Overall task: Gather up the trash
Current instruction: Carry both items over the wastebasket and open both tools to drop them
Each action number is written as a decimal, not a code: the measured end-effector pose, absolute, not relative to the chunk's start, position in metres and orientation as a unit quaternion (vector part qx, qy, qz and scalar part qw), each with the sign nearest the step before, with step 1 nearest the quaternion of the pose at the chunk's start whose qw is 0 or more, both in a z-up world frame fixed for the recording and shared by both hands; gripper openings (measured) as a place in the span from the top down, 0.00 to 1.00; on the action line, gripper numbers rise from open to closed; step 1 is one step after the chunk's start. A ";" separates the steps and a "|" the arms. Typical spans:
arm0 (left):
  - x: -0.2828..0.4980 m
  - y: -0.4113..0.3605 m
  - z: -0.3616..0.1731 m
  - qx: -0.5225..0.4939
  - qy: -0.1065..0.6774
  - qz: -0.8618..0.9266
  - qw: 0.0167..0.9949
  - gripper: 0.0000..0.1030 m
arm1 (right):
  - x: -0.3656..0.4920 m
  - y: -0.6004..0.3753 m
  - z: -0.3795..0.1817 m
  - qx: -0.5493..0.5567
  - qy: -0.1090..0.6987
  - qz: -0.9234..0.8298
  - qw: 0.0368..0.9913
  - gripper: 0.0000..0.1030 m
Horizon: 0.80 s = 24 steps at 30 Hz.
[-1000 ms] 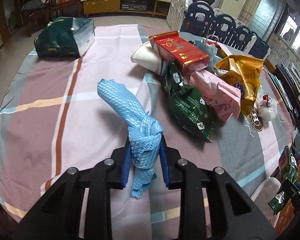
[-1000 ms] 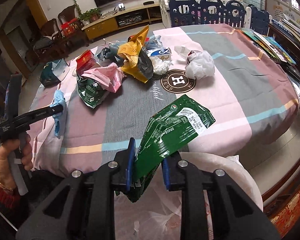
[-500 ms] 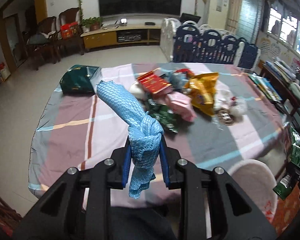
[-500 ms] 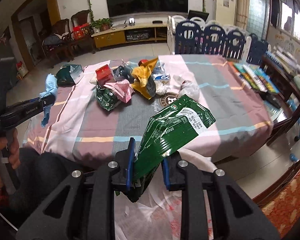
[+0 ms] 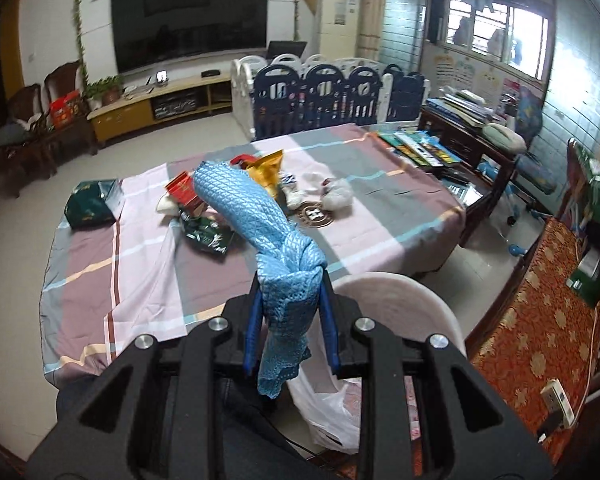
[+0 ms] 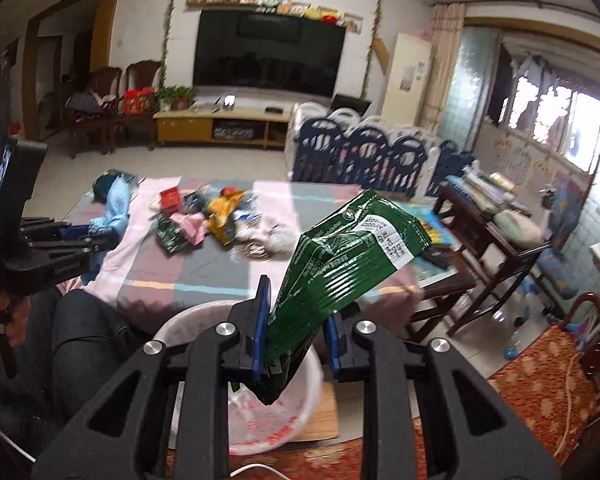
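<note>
My left gripper (image 5: 290,312) is shut on a knotted blue mesh cloth (image 5: 260,216), held in the air in front of the table and above the white bin (image 5: 400,300). It also shows at the left of the right wrist view (image 6: 100,240). My right gripper (image 6: 296,324) is shut on a crumpled green snack bag (image 6: 348,252), held just over the white bin (image 6: 260,412), which has a plastic liner. A pile of wrappers (image 5: 236,196) lies on the striped tablecloth (image 5: 140,264).
A dark green box (image 5: 92,204) sits at the table's far left. White tissue wads (image 5: 336,196) and a round coaster (image 5: 314,214) lie right of the pile. A side table with books (image 5: 432,148) stands right. A red patterned carpet (image 5: 540,340) covers the floor.
Both grippers have lifted and pulled back from the table, each still holding its item. The bin now sits below both grippers.
</note>
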<state>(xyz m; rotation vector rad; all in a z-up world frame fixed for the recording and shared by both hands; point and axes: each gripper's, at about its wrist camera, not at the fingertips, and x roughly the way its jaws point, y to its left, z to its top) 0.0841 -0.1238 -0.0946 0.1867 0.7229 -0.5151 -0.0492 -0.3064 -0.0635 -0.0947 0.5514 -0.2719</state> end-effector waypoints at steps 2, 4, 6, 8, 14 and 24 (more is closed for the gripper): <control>0.075 -0.128 -0.086 0.093 0.342 -0.255 0.900 0.74 | -0.070 -0.318 -0.049 -0.055 0.255 -0.152 0.953 0.76; 0.068 -0.132 -0.079 0.094 0.336 -0.262 0.900 0.74 | -0.089 -0.331 -0.036 -0.069 0.240 -0.177 0.952 0.76; 0.060 -0.139 -0.073 0.099 0.331 -0.271 0.898 0.74 | -0.104 -0.343 -0.028 -0.075 0.233 -0.199 0.949 0.76; 0.058 -0.145 -0.072 0.101 0.332 -0.278 0.896 0.74 | -0.118 -0.358 -0.020 -0.075 0.230 -0.218 0.945 0.76; 0.054 -0.159 -0.083 0.112 0.350 -0.295 0.882 0.74 | -0.127 -0.375 -0.029 -0.091 0.263 -0.227 0.933 0.76; 0.061 -0.174 -0.136 0.127 0.435 -0.330 0.828 0.74 | -0.037 -0.332 -0.144 0.016 0.378 -0.048 0.925 0.76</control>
